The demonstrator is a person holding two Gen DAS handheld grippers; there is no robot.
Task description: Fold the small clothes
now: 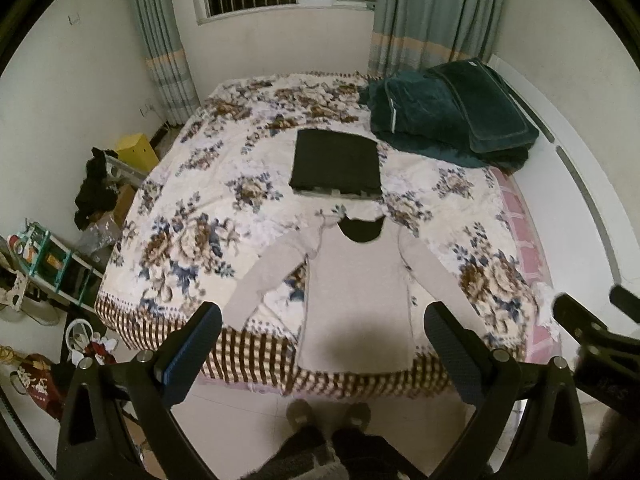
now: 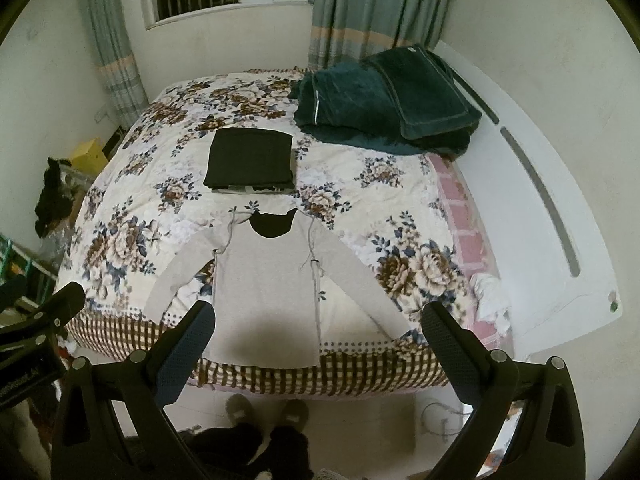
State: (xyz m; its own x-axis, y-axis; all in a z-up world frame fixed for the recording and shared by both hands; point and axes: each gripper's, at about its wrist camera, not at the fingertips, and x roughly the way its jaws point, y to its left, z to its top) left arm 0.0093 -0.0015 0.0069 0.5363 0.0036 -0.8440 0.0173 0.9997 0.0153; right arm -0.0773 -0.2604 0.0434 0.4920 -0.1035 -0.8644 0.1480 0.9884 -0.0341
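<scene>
Both grippers, left gripper (image 1: pixel 322 344) and right gripper (image 2: pixel 318 340), we hold with fingers spread wide and gripping nothing, above the near bed edge. Beyond them we see the grey long-sleeved shirt (image 1: pixel 356 300) spread flat on the floral bedspread (image 1: pixel 208 200), then a folded dark stack (image 1: pixel 336 162). Only the right view shows a crumpled white cloth (image 2: pixel 490 294) clearly.

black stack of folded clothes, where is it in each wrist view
Left wrist: the black stack lies just above centre, on the bed past the grey shirt collar.
Right wrist: the black stack lies left of centre, upper half, again just beyond the grey shirt collar.
Shared landmark: the teal blanket, up and to the right of the stack in both.
</scene>
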